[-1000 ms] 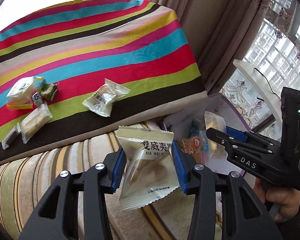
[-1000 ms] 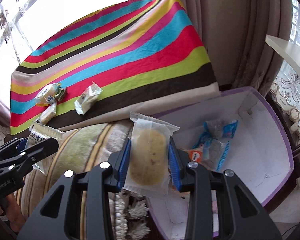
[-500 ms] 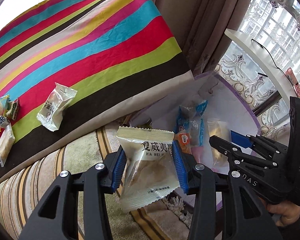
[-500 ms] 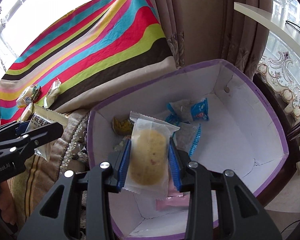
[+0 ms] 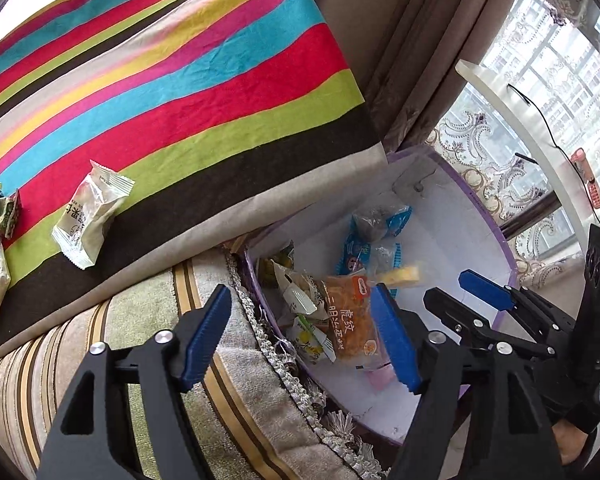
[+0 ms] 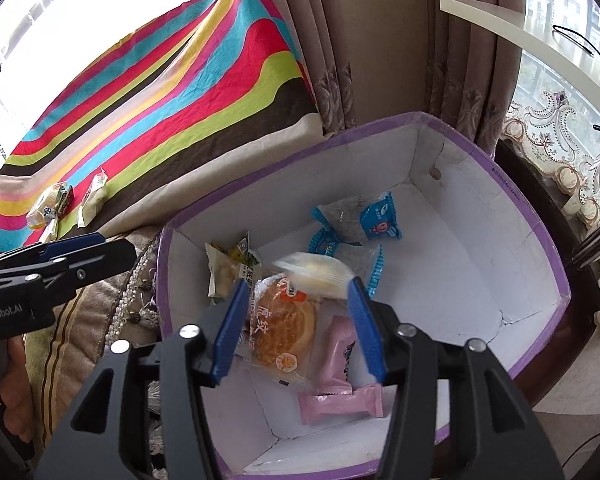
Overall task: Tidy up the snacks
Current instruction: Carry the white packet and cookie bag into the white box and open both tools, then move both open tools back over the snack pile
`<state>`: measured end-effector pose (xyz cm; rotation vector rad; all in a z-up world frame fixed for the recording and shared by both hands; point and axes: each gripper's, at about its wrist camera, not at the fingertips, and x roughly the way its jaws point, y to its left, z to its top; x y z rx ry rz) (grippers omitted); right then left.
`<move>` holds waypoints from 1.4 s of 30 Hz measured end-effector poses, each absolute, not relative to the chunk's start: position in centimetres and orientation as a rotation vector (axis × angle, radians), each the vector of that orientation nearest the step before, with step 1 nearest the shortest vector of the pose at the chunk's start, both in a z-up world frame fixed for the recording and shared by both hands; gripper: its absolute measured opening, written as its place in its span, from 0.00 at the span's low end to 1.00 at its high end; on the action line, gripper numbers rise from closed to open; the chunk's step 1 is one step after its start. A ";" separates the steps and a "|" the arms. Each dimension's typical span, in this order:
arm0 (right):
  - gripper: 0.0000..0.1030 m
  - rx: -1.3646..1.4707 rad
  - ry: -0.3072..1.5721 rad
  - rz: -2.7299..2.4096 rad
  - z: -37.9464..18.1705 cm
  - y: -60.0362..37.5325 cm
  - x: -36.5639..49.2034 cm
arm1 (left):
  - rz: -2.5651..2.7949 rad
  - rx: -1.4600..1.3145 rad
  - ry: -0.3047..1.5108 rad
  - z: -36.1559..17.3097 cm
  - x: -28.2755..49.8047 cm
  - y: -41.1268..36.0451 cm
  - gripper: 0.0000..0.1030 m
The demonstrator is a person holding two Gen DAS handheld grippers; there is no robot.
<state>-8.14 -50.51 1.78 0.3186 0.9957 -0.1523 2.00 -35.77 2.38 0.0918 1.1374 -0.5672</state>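
Observation:
A white box with a purple rim [image 6: 540, 236] stands beside the sofa and holds several wrapped snacks, among them an orange cake packet [image 6: 284, 328], pink packets [image 6: 340, 400] and blue-ended packets [image 6: 376, 218]. A blurred yellow cake packet [image 6: 312, 270] is in the air just past my right fingertips. My right gripper [image 6: 300, 328] is open above the box. My left gripper [image 5: 300, 336] is open and empty over the box's near rim [image 5: 496, 236]. More snacks [image 5: 90, 212] lie on the striped cloth [image 5: 180, 80].
The box sits between a striped sofa arm with fringe [image 5: 260, 360] and a dark table edge [image 6: 580, 208]. Brown curtains [image 6: 380, 40] hang behind the box. Several small packets [image 6: 52, 204] lie at the cloth's left end.
Both grippers moved over the box and opened. The left let go of its white packet, which now lies in the box. The right's yellow cake packet is dropping.

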 end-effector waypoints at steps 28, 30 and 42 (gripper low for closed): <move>0.76 0.251 0.916 -0.035 6.5 -44.7 -8.0 | -0.245 -0.182 1.024 6.5 2.2 -17.8 0.85; 0.76 0.247 0.919 -0.024 6.5 -44.2 -7.9 | -0.203 -0.220 1.022 6.4 1.8 -15.3 0.85; 0.76 0.176 0.951 0.072 6.2 -39.6 -7.0 | -0.013 -0.361 0.980 6.2 -0.3 -4.6 0.85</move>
